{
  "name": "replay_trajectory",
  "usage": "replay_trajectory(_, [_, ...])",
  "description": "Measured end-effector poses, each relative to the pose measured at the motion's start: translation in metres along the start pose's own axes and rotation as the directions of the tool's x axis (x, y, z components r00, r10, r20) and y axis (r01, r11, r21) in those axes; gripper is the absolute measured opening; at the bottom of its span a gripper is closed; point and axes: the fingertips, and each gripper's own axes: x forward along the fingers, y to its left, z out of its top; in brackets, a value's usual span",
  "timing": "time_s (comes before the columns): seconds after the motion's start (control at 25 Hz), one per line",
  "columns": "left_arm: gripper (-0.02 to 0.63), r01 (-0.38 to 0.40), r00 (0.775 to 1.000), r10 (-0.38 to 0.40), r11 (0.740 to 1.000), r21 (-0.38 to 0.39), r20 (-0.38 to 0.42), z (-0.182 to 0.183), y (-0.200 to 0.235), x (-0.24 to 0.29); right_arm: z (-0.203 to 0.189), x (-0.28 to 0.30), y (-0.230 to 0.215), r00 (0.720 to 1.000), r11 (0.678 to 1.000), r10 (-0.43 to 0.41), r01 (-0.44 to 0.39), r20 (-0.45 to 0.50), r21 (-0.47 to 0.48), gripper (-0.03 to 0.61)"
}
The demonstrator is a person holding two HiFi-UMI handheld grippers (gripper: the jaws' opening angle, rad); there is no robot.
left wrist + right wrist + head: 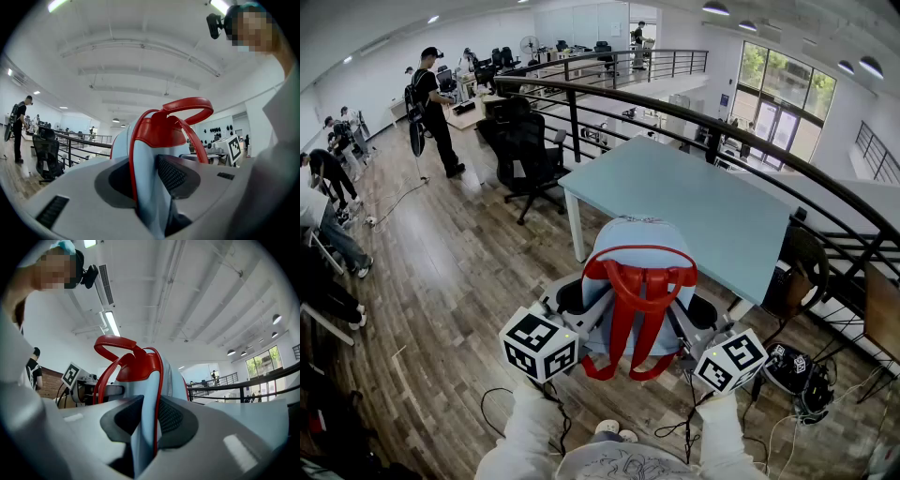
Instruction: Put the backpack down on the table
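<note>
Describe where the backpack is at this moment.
In the head view, the backpack hangs low at centre, clamped between the left gripper and the right gripper, in the air at the near edge of the pale blue table.

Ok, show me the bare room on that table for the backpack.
The whole table top is bare, from the railing side to the near edge. The only crowded spot is the near corner, which the held backpack covers in the head view.

Black office chair (528,155), curved railing (712,120), wooden floor (441,281) (cables (499,401) trailing), standing person (437,108)
</note>
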Motion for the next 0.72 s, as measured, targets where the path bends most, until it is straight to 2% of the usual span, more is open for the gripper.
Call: replay_trajectory(0.72, [0.144, 0.0, 1.0, 0.0, 1.0, -0.009, -0.012, -0.008, 0.002, -0.007, -0.009, 0.0, 0.006, 1.0, 1.0, 0.007, -0.007, -0.007, 0.027, 0.1])
